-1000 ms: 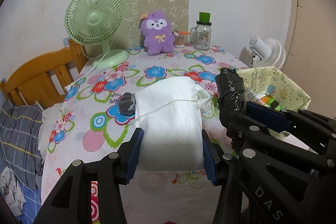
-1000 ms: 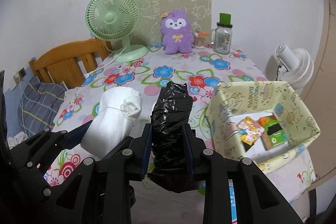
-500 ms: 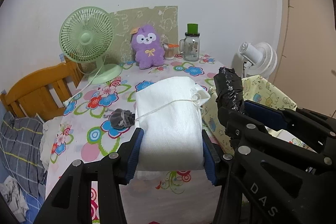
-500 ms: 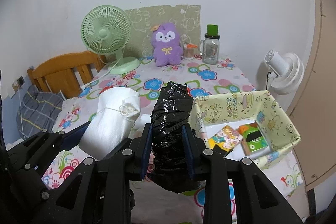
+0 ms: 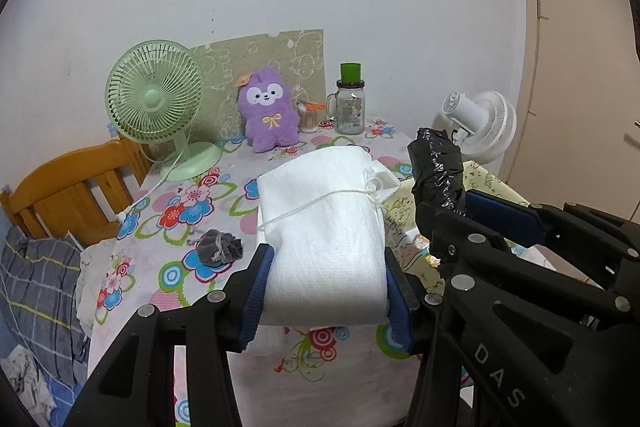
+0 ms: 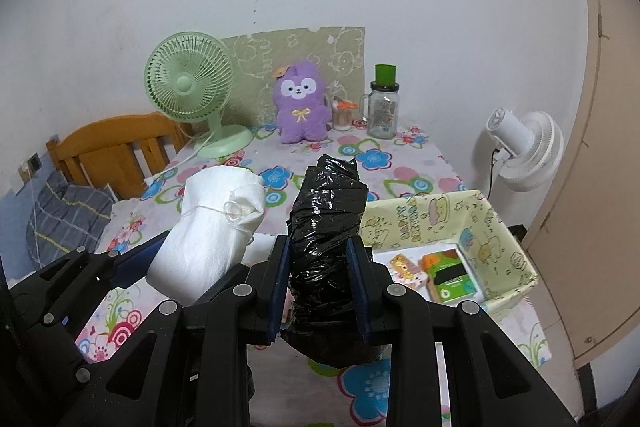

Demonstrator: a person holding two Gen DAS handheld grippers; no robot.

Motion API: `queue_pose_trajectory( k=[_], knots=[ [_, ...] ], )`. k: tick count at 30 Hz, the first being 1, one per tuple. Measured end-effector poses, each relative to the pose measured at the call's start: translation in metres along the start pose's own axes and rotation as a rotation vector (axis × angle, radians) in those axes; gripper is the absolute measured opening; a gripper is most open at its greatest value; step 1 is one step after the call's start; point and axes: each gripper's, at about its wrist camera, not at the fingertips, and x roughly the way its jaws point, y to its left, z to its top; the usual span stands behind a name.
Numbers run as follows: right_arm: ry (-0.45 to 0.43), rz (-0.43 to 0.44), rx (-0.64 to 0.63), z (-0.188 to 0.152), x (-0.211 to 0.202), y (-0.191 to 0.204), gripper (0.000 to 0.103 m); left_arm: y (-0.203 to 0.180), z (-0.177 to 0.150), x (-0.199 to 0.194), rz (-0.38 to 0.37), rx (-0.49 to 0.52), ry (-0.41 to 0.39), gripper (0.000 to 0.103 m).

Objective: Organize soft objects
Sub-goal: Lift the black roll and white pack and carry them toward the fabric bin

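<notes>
Both tongs are clamped on soft bundles held in the air at the near edge of the table: the left gripper (image 5: pixel 326 291) pinches a white bundle (image 5: pixel 326 231) tied round with string, and the right gripper (image 6: pixel 319 283) squeezes a black plastic-wrapped bundle (image 6: pixel 326 227), the two side by side with the black one on the right. Beneath them spreads the flowered tablecloth (image 6: pixel 280 175) of the table. A wooden chair (image 5: pixel 76 183) stands at its left side, with plaid bedding (image 5: pixel 36 291) nearer. On the right near corner sits a pale yellow printed box (image 6: pixel 492 223), open at the top, with small colourful packs (image 6: pixel 448 275) lying inside. At the far end stand a green fan (image 5: pixel 154 103) on the left, a purple plush toy (image 5: pixel 270 115) in the middle and a glass jar with a green lid (image 5: pixel 350 103) to its right; a white fan (image 6: pixel 524 151) stands off the table's right side. A small grey pouch (image 5: pixel 218 247) lies on the cloth, left of the white bundle.
</notes>
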Motion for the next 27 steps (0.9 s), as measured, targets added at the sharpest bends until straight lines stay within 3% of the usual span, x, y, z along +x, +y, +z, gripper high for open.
queue_pose_trajectory(
  k=[27],
  knots=[
    [0.002,-0.077,0.040,0.014,0.008,-0.067,0.032,-0.058,0.027,0.027,-0.060,0.046,0.000,0.054]
  ],
)
